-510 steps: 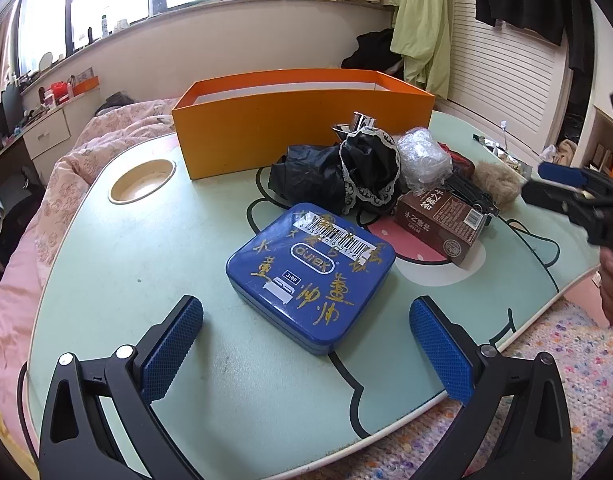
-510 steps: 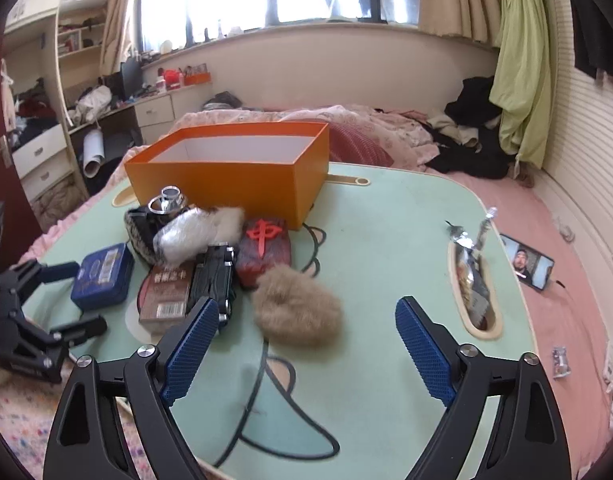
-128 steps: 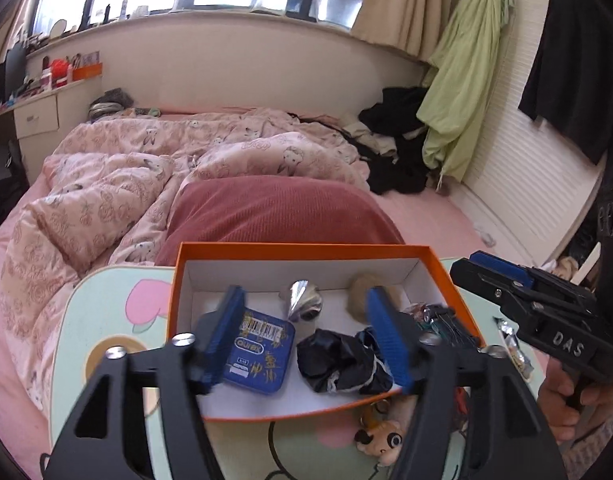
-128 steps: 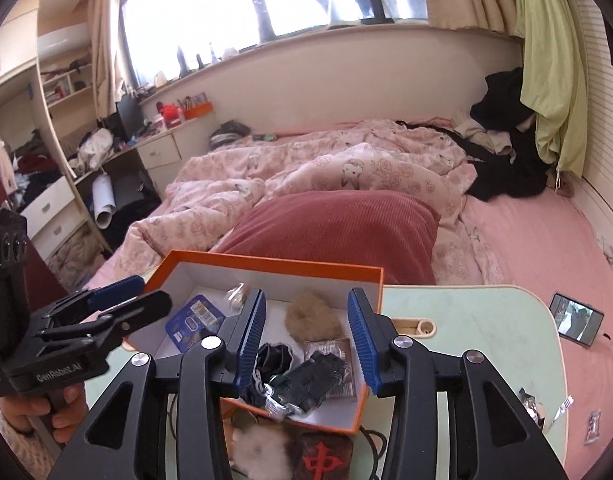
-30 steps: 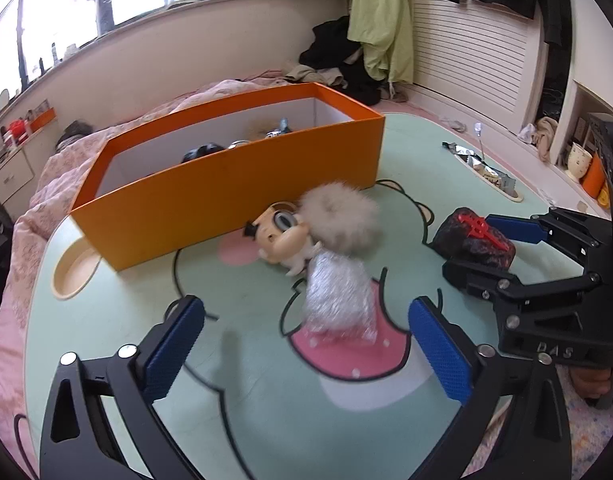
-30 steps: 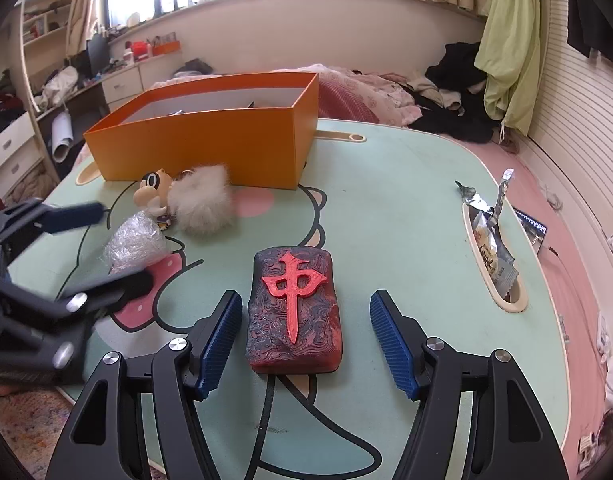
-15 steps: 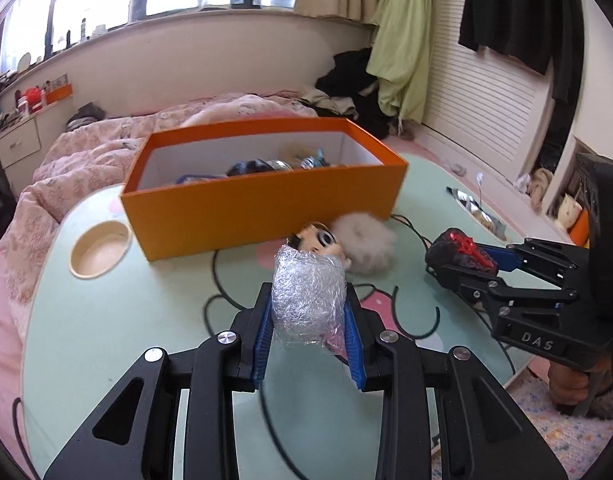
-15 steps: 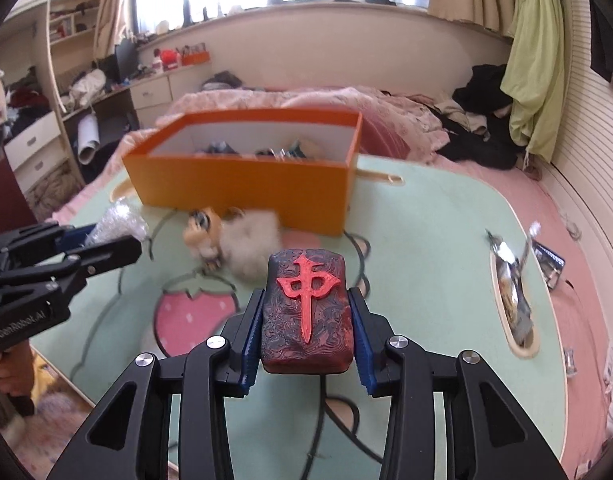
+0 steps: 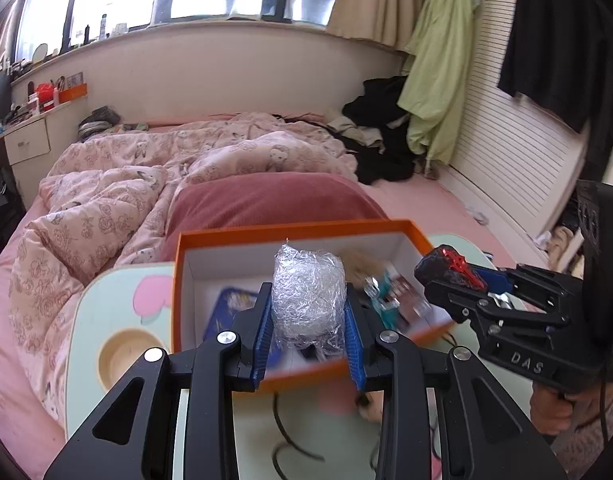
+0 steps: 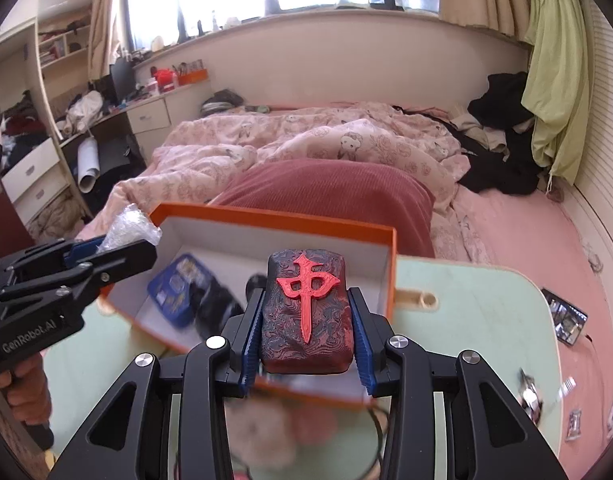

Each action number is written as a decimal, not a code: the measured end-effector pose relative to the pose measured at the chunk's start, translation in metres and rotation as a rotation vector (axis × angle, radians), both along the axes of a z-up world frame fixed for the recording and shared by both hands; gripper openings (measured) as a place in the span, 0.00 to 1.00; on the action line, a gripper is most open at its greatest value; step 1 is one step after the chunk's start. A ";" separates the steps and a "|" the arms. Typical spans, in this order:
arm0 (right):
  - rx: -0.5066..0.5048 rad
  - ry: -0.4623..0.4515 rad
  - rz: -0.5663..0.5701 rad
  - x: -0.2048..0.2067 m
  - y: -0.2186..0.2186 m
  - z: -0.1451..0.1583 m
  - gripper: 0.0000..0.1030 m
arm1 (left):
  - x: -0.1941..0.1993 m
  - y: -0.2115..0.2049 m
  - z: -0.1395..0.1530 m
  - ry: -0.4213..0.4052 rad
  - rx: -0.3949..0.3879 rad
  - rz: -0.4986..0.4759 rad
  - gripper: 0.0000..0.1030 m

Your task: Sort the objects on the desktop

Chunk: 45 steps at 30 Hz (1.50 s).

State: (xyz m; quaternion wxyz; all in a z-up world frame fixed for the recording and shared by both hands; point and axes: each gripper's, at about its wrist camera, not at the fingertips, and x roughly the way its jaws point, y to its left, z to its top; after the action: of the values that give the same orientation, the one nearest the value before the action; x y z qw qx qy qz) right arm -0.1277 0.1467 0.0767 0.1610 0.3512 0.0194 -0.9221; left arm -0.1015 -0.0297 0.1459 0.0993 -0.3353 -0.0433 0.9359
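Observation:
My left gripper [image 9: 308, 330] is shut on a crinkled silver foil bundle [image 9: 308, 294], held up over the near wall of the orange box [image 9: 210, 238]. My right gripper [image 10: 306, 338] is shut on a dark red block with a red raised character [image 10: 306, 308], also lifted over the orange box [image 10: 389, 268]. Each gripper shows in the other's view: the right gripper [image 9: 454, 276] at the right with the block, the left gripper [image 10: 110, 250] at the left with the foil. Inside the box lie a blue tin [image 10: 176, 290], something black and several blurred items.
The box stands on a pale green table [image 9: 118, 292] with a round cup recess [image 9: 118, 354]. A fluffy beige toy [image 10: 262, 432] lies blurred on the table below the grippers. Behind the box are a red pillow [image 10: 330, 188] and a pink quilted bed. A phone [image 10: 564, 316] lies right.
Both grippers have risen and moved forward with their loads, from above the open table to over the orange box. The fluffy toy and doll have dropped to the bottom of the views.

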 end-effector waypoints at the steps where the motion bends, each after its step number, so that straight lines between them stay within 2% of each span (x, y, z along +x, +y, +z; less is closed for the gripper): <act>1: -0.010 -0.007 -0.001 -0.011 -0.003 -0.001 0.37 | -0.009 -0.001 -0.002 -0.009 0.000 0.017 0.39; 2: -0.017 -0.014 -0.003 -0.018 -0.005 -0.001 0.40 | -0.017 -0.003 -0.004 -0.025 0.002 0.034 0.44; 3: -0.014 -0.023 -0.015 -0.025 -0.007 -0.003 0.44 | -0.024 -0.006 -0.008 -0.046 0.009 0.059 0.59; 4: 0.001 -0.023 -0.038 -0.027 -0.008 -0.003 0.58 | -0.026 -0.010 -0.010 -0.057 0.019 0.080 0.65; 5: 0.011 -0.013 -0.064 -0.025 -0.007 -0.003 0.69 | -0.025 -0.012 -0.012 -0.057 0.035 0.094 0.65; 8: 0.014 0.035 -0.082 -0.004 -0.002 -0.002 0.76 | -0.009 -0.019 -0.019 -0.039 0.068 0.087 0.70; 13: 0.040 0.039 -0.082 0.033 0.006 -0.009 0.80 | 0.027 -0.016 -0.025 -0.034 0.030 0.083 0.71; 18: 0.032 -0.016 -0.070 0.073 0.015 -0.024 0.83 | 0.078 0.008 -0.027 0.007 -0.077 0.064 0.75; 24: 0.091 -0.071 -0.078 0.109 0.030 -0.053 0.84 | 0.122 0.021 -0.045 -0.006 -0.044 0.037 0.75; 28: 0.120 -0.113 -0.093 0.119 0.037 -0.073 0.86 | 0.122 0.030 -0.073 -0.099 -0.072 0.026 0.76; 29: 0.126 -0.128 -0.091 0.116 0.037 -0.077 0.93 | 0.119 0.031 -0.082 -0.133 -0.080 0.037 0.76; 30: 0.125 -0.140 -0.086 0.114 0.038 -0.082 1.00 | 0.118 0.034 -0.086 -0.126 -0.118 0.055 0.80; 31: 0.127 -0.140 -0.086 0.113 0.038 -0.083 1.00 | 0.117 0.036 -0.090 -0.127 -0.159 0.072 0.89; 33: 0.129 -0.140 -0.086 0.112 0.039 -0.083 1.00 | 0.115 0.036 -0.093 -0.135 -0.164 0.077 1.00; 45: 0.127 -0.131 -0.079 0.114 0.038 -0.084 1.00 | 0.114 0.033 -0.095 -0.130 -0.159 0.070 1.00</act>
State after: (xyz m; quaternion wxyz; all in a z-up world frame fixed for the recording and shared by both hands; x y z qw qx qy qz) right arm -0.0134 0.1847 -0.0070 0.1030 0.4207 0.0532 -0.8998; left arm 0.0129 0.0032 0.0506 0.0365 -0.4002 0.0128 0.9156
